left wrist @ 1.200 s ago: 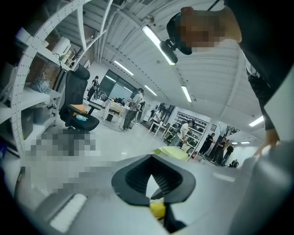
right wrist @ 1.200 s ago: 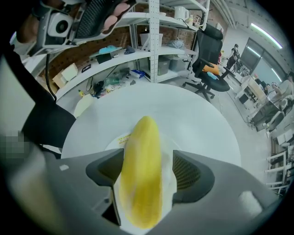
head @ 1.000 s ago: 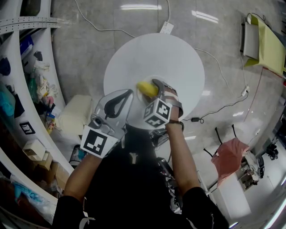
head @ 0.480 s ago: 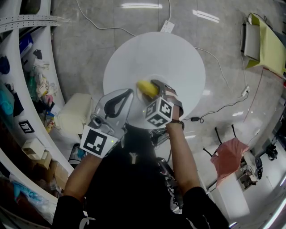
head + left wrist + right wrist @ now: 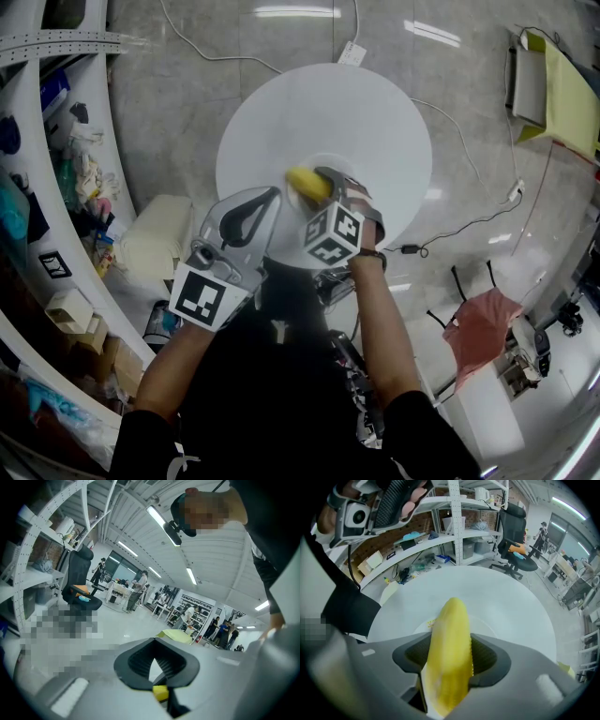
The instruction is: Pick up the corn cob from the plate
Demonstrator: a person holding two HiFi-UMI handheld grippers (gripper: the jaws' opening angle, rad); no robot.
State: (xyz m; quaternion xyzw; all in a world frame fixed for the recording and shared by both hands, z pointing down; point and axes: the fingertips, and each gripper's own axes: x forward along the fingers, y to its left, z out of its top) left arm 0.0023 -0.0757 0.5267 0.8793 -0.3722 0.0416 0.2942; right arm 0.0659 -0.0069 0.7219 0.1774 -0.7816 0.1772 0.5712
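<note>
- On the plate (image 5: 487,623) at the table (image 5: 506,597) centre, the corn cob (image 5: 448,620) is grasped by the right claw (image 5: 450,641), whose jaws have just been closing.
- Its long axis is set between the jaws, with the tip pointed away.
- The left claw (image 5: 157,660) is clenched on nothing.

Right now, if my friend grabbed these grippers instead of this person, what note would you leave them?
Left gripper: jaws together, empty, parked off to the side.
Right gripper: points down, jaws have just been closing on the corn and look to press both its sides.
Corn: over the plate on the round table. I cannot tell whether it has left the plate.
Done: reach and grip.
Left: lift the corn clear of the plate.
</note>
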